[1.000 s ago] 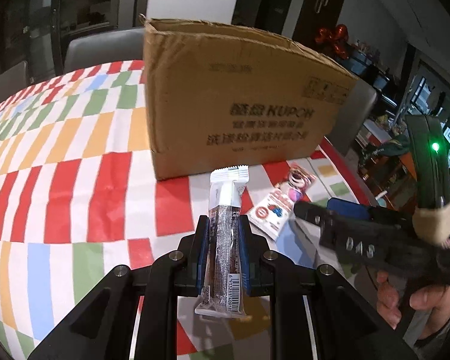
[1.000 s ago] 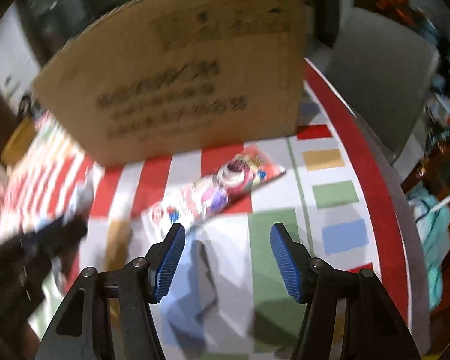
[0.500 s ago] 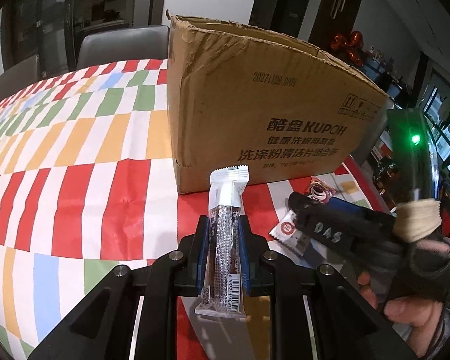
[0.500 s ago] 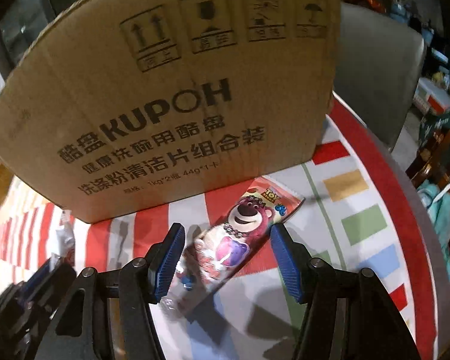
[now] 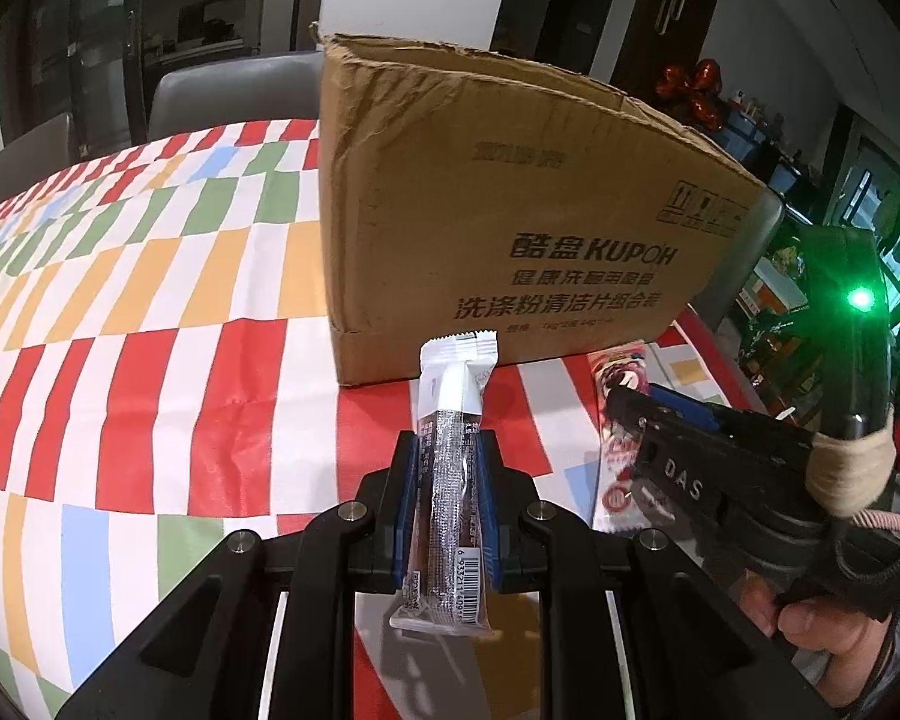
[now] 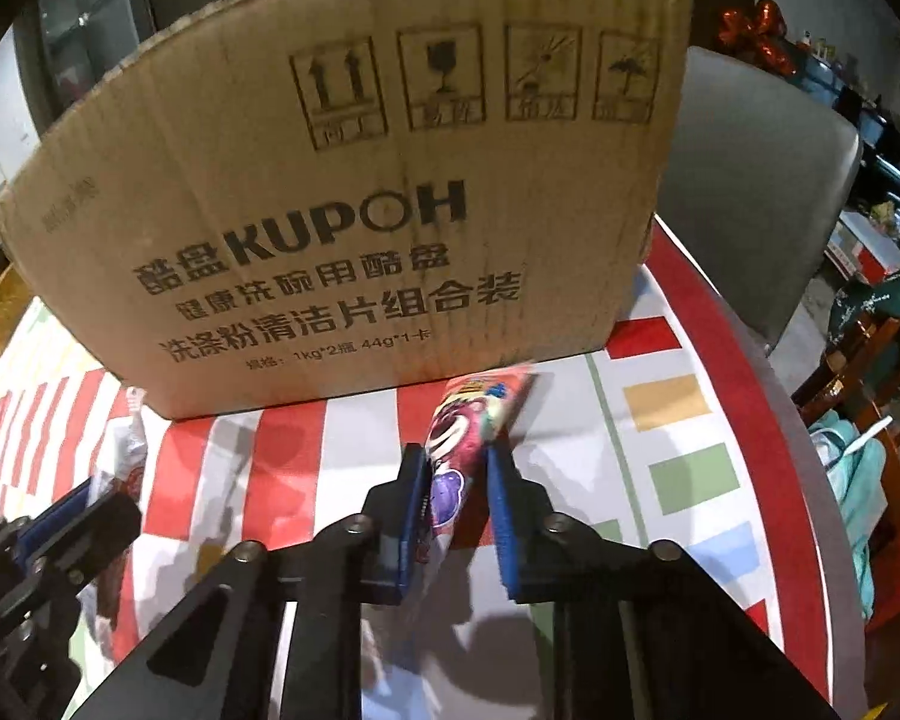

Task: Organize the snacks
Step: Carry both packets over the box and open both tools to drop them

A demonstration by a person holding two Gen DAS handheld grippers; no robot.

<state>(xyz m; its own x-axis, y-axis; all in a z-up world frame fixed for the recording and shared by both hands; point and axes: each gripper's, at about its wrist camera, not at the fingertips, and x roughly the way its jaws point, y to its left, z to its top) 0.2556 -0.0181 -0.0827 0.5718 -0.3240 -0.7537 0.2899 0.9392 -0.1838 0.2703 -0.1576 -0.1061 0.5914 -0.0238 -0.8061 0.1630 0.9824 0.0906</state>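
Note:
My left gripper (image 5: 447, 450) is shut on a snack bar (image 5: 453, 480) in a white and brown wrapper, held upright above the checked tablecloth (image 5: 150, 330). In front of it stands an open cardboard box (image 5: 510, 192). My right gripper (image 6: 455, 456) has its jaws closing on a pink cartoon-bear snack packet (image 6: 474, 414), and both blue pads press its sides. The packet's far end points at the foot of the box (image 6: 360, 180). In the left wrist view the right gripper (image 5: 630, 414) covers the middle of that packet (image 5: 618, 498). The left gripper (image 6: 78, 510) shows at the right view's lower left.
The table's red rim (image 6: 780, 450) curves close on the right, with a grey chair (image 6: 750, 192) behind it. Another grey chair (image 5: 228, 90) stands past the far side of the table. A person's hand (image 5: 810, 630) holds the right gripper's grip.
The right gripper moved forward over the pink packet and its jaws came together on it, turning it up on edge. The left gripper kept its hold on the bar and hardly moved.

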